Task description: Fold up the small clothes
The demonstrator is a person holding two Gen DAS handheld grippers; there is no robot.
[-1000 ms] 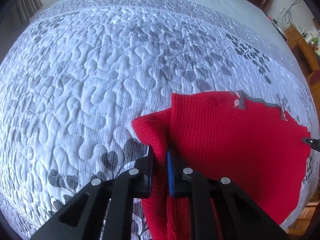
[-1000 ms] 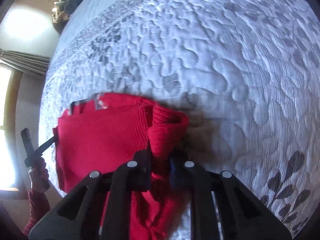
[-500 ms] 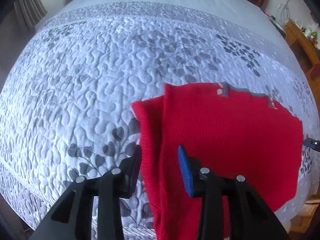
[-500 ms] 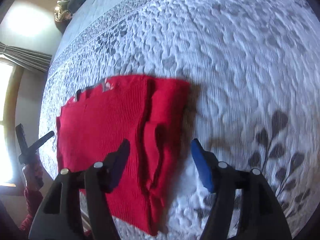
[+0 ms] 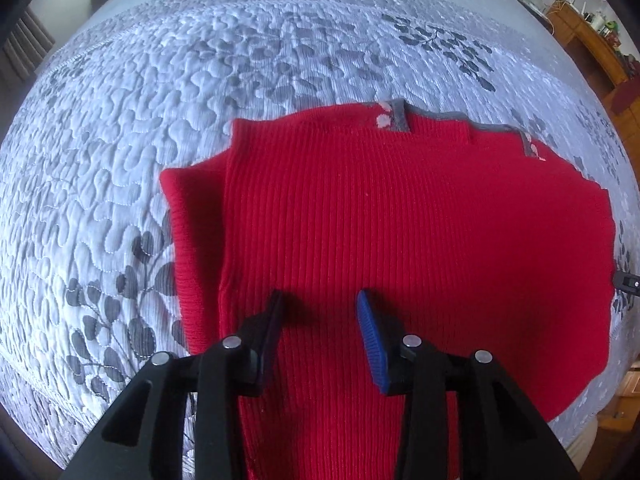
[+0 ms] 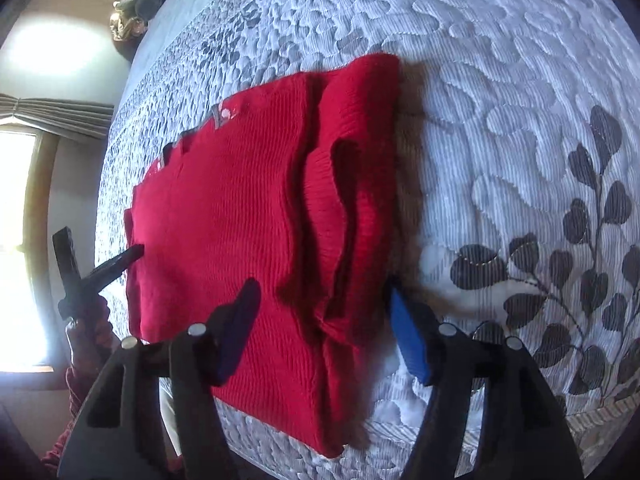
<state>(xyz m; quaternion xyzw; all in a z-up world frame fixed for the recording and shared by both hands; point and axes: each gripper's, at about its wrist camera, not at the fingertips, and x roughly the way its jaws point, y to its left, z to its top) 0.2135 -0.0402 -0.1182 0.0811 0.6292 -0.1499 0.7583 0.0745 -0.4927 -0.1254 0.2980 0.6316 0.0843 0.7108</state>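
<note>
A red ribbed knit garment with a grey collar lies folded flat on the quilted bedspread. My left gripper is open and empty, above the garment's near edge. In the right wrist view the same garment shows its folded sleeve layers stacked along its right side. My right gripper is open and empty, its jaws straddling those layers near the bed's edge. The left gripper also shows in the right wrist view, at the garment's far left edge.
The grey-and-white quilted bedspread with a dark leaf pattern covers the bed. A wooden shelf unit stands beyond the bed at right. A bright window with a curtain is at left. The bed's near edge is close.
Both grippers opened and let go of the red garment, which now lies flat. Both pulled back, and the left one shifted right over the garment.
</note>
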